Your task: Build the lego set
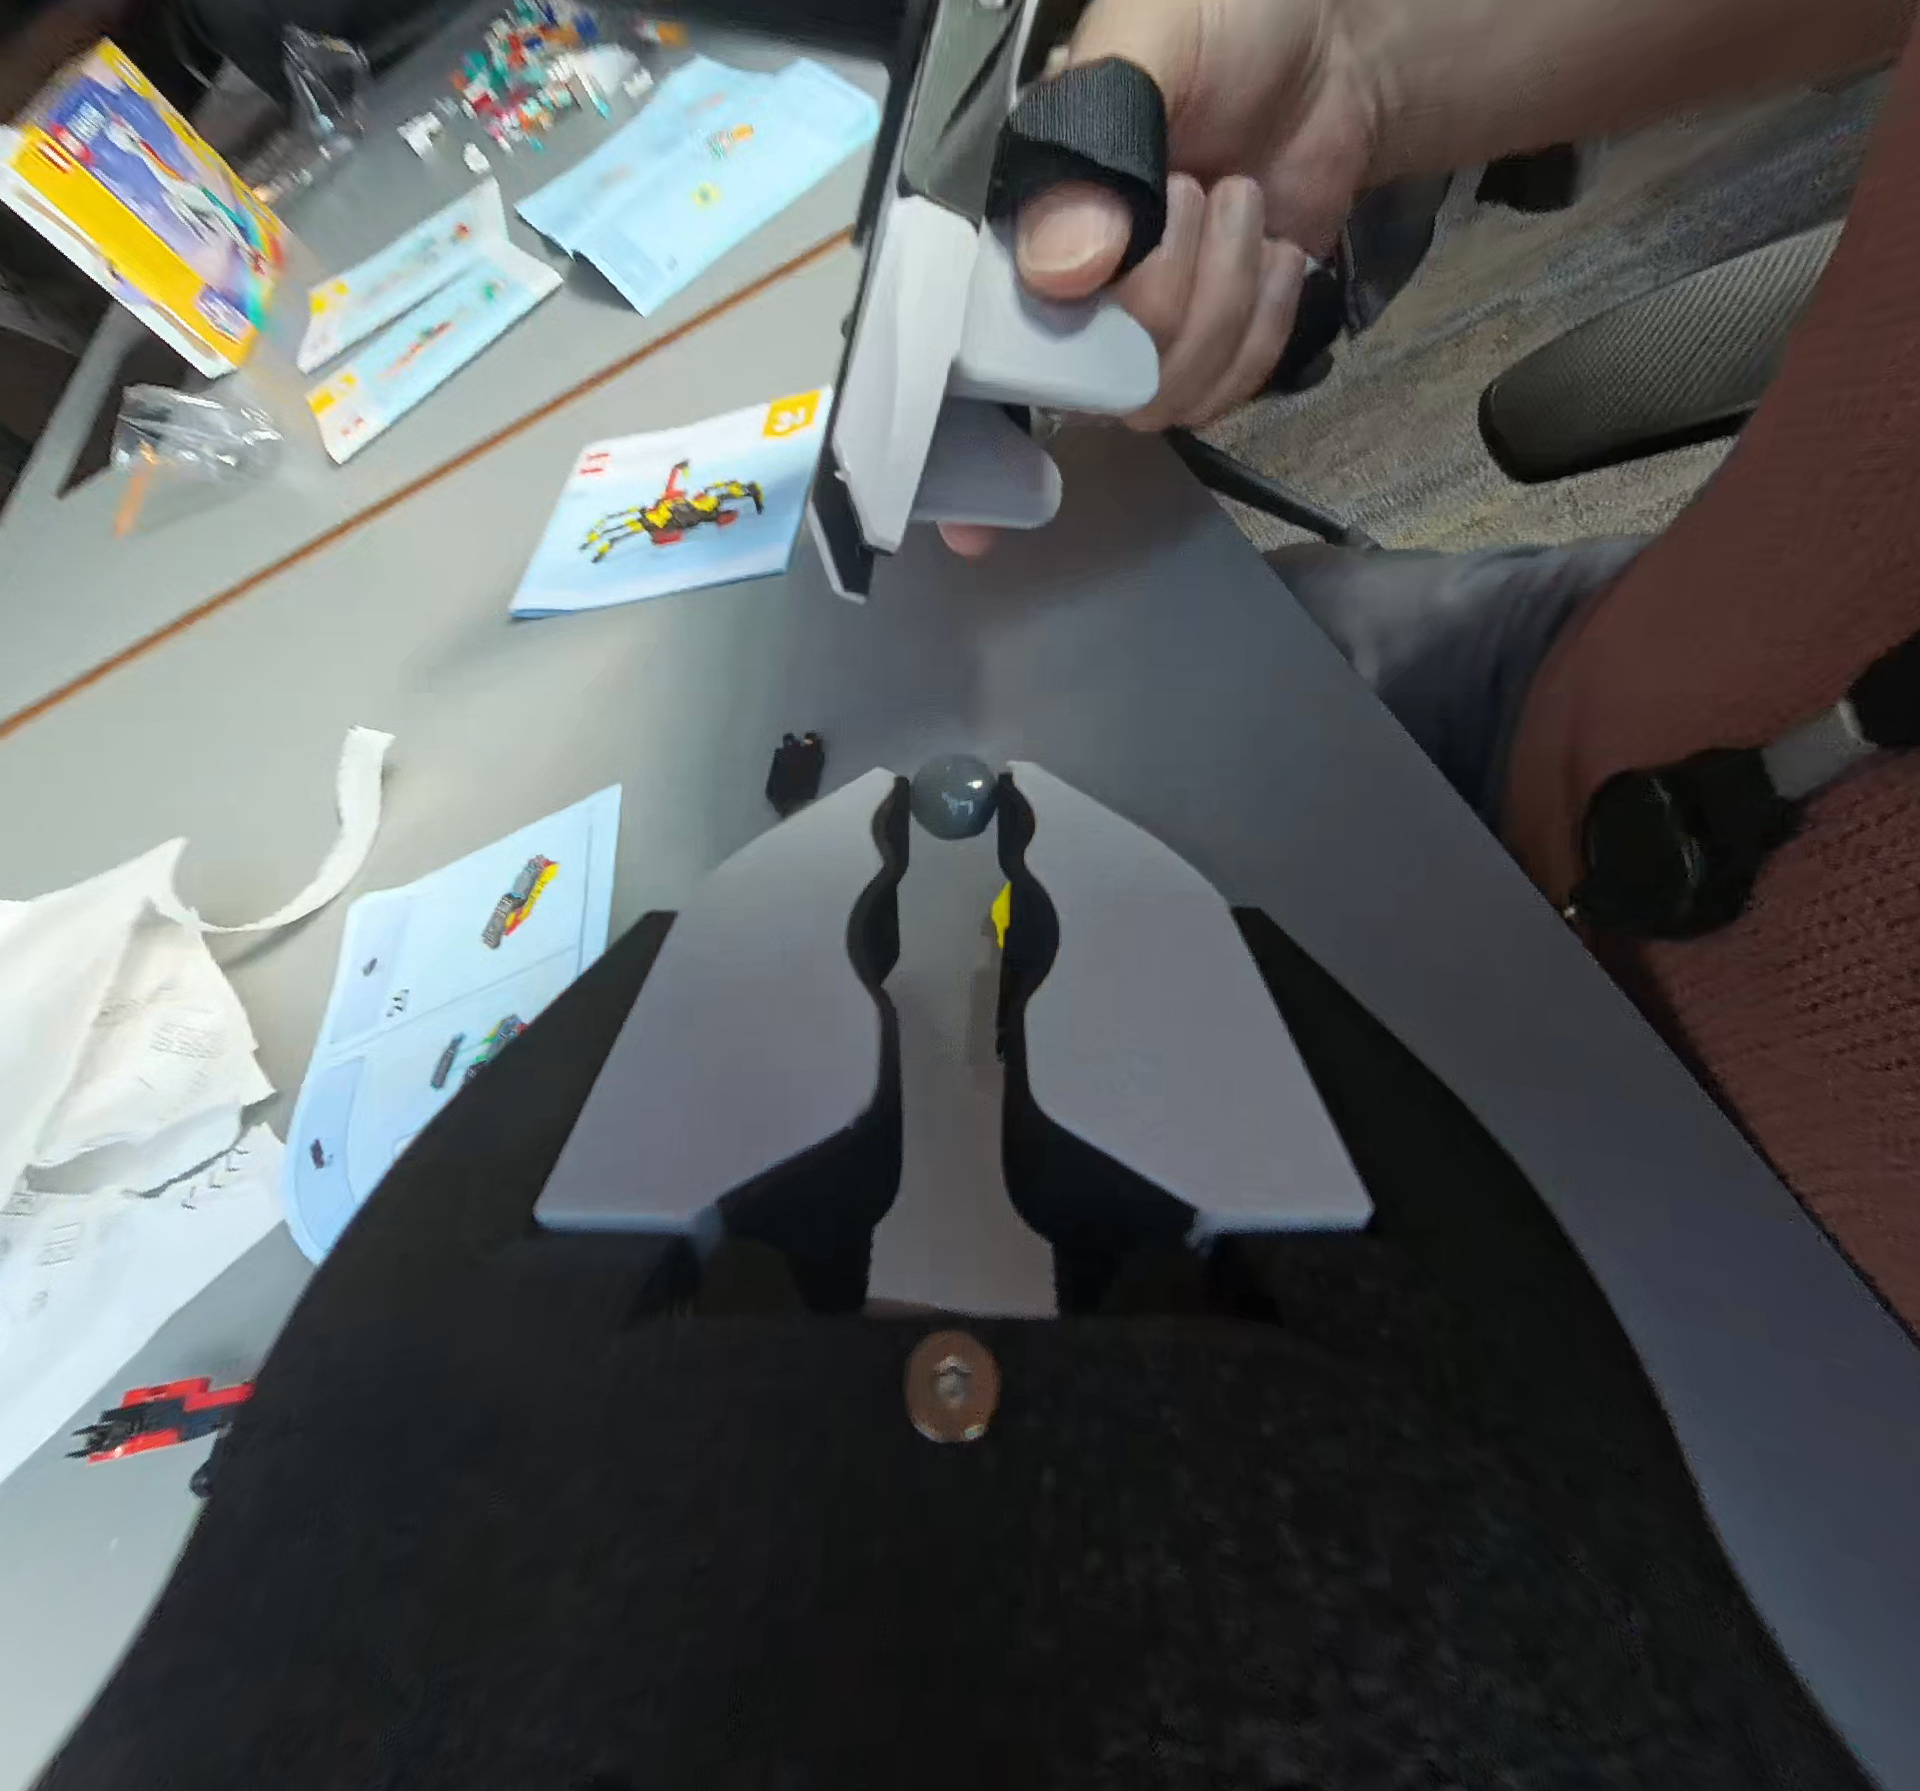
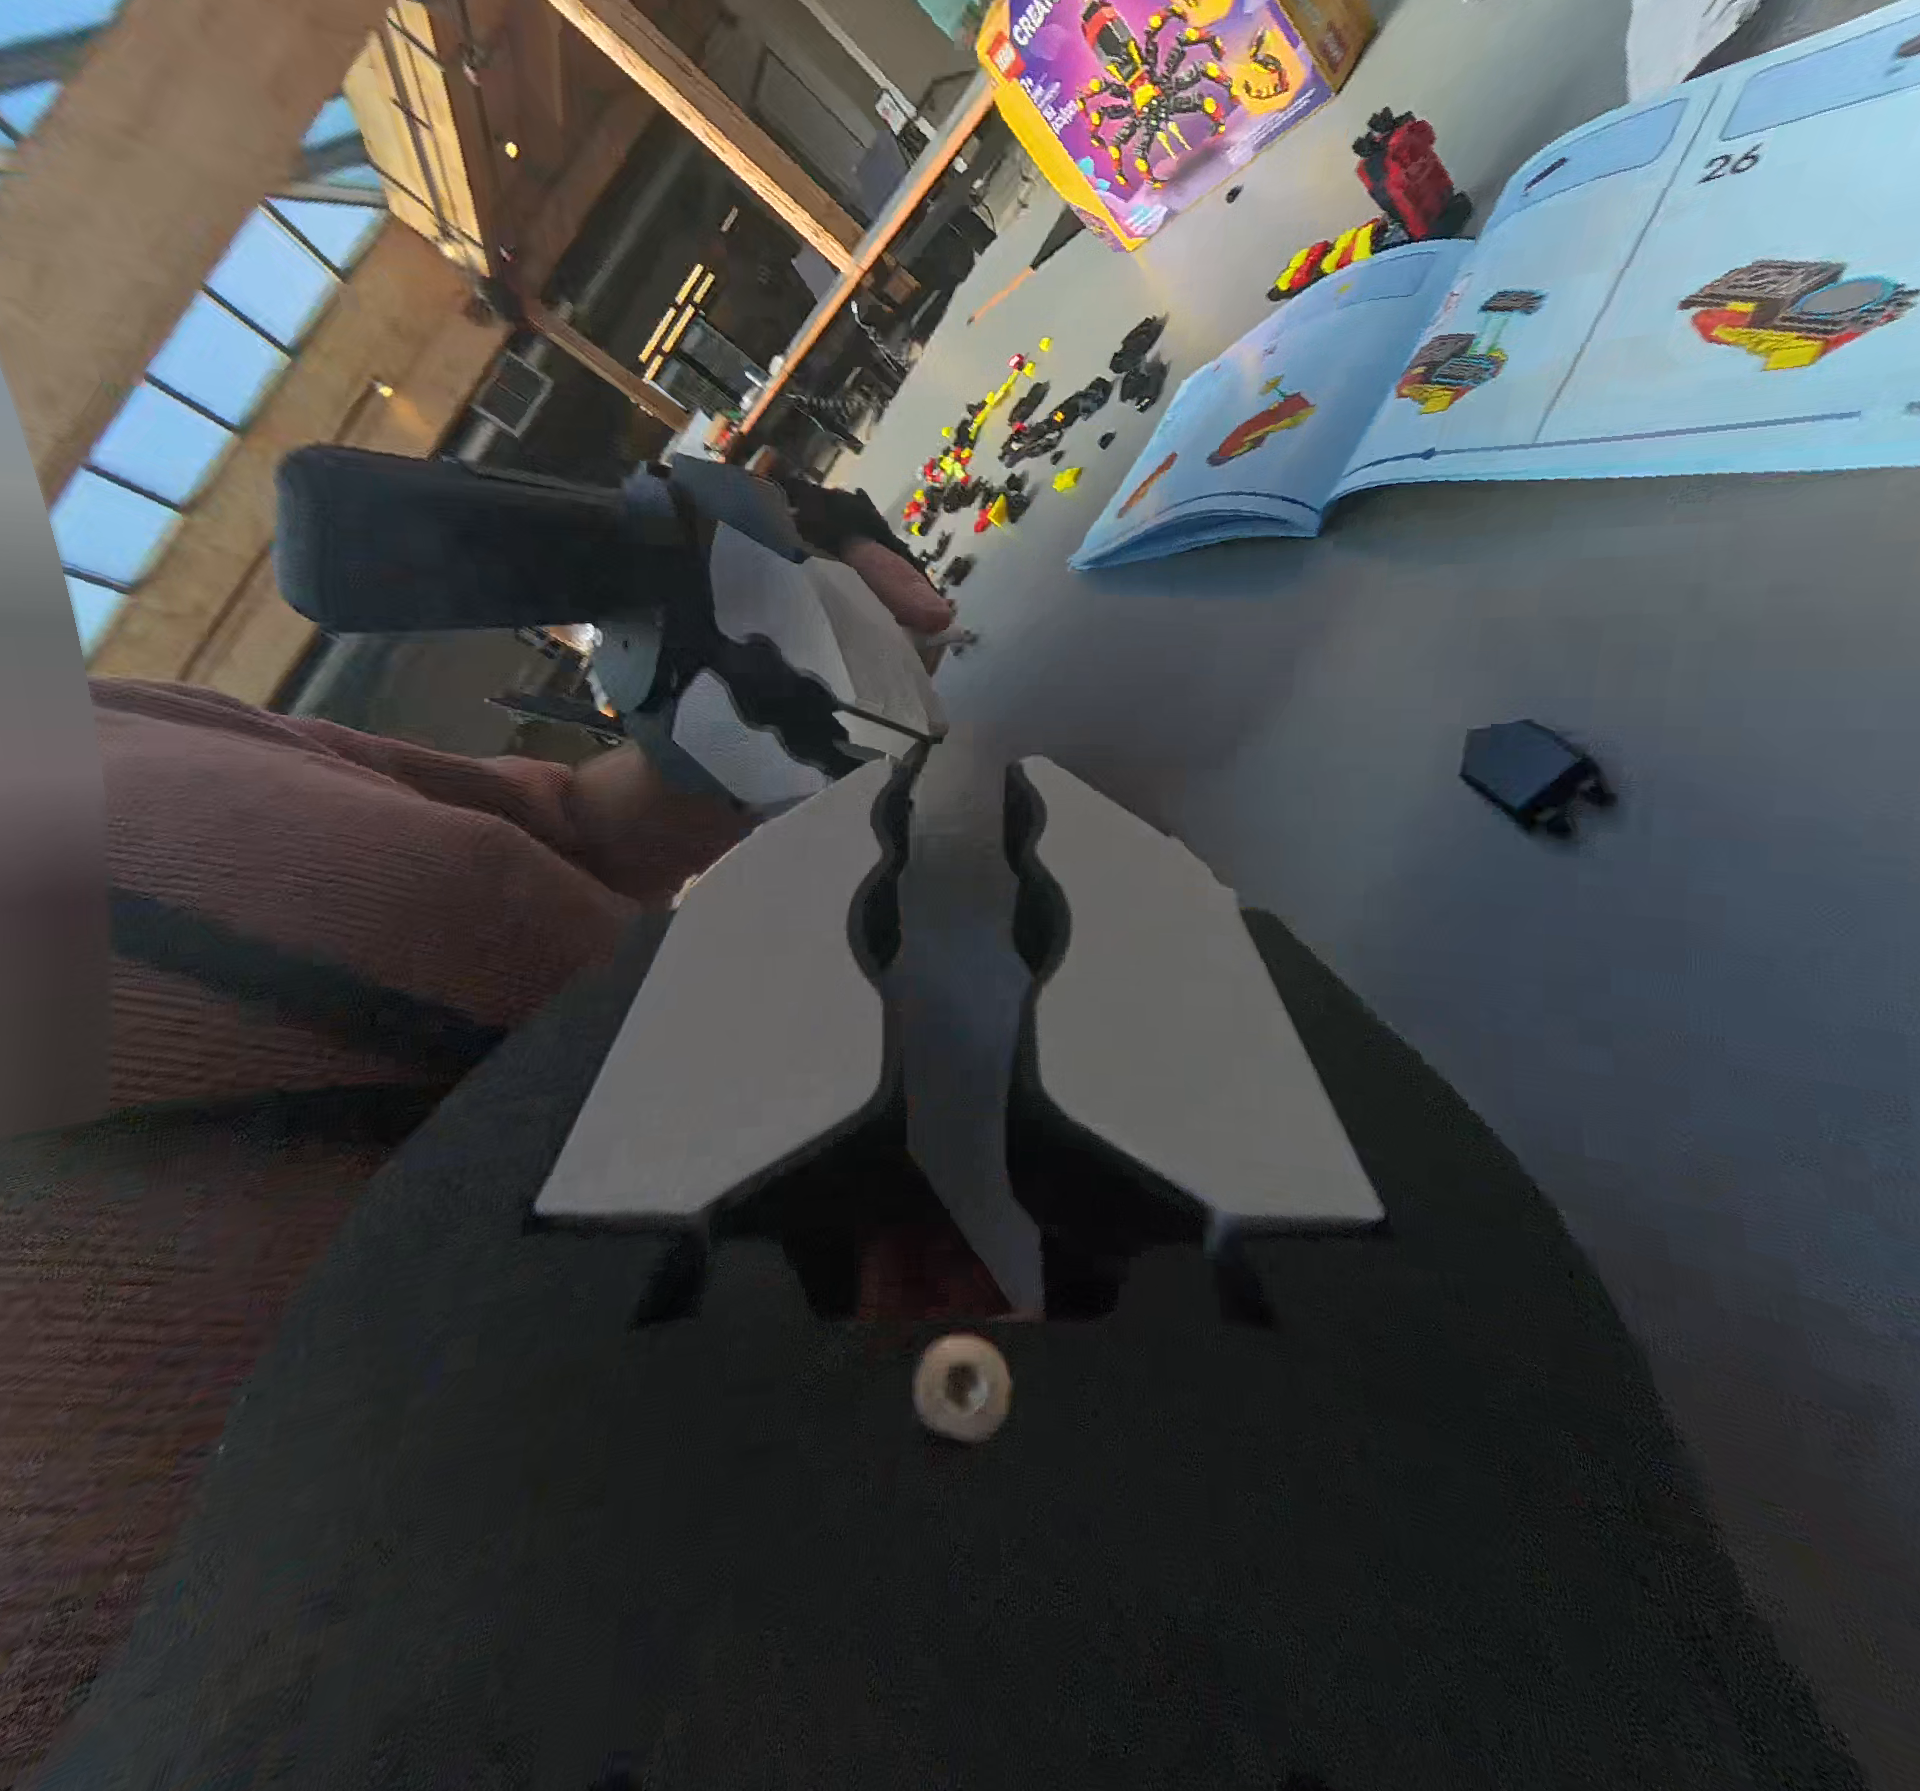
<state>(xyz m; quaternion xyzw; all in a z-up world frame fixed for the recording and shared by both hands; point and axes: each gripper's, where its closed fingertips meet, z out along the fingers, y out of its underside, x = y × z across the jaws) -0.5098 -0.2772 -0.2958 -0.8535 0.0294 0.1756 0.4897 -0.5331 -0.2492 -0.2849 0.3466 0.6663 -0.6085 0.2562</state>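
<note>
My left gripper is shut on a small round dark-grey lego piece, held at the fingertips just above the grey table. A bit of yellow shows against the inner side of one finger. A small black piece lies on the table just left of the tips; it also shows in the right wrist view. My right gripper has its jaws a narrow gap apart with nothing between them. In the left wrist view it hangs above the table in a hand.
An open instruction booklet lies beside a red and black assembly, loose pieces and the lego box. More booklets, torn white paper and another box lie left. The table edge runs on the right. My right fingertips sit around 5 cm from my left ones.
</note>
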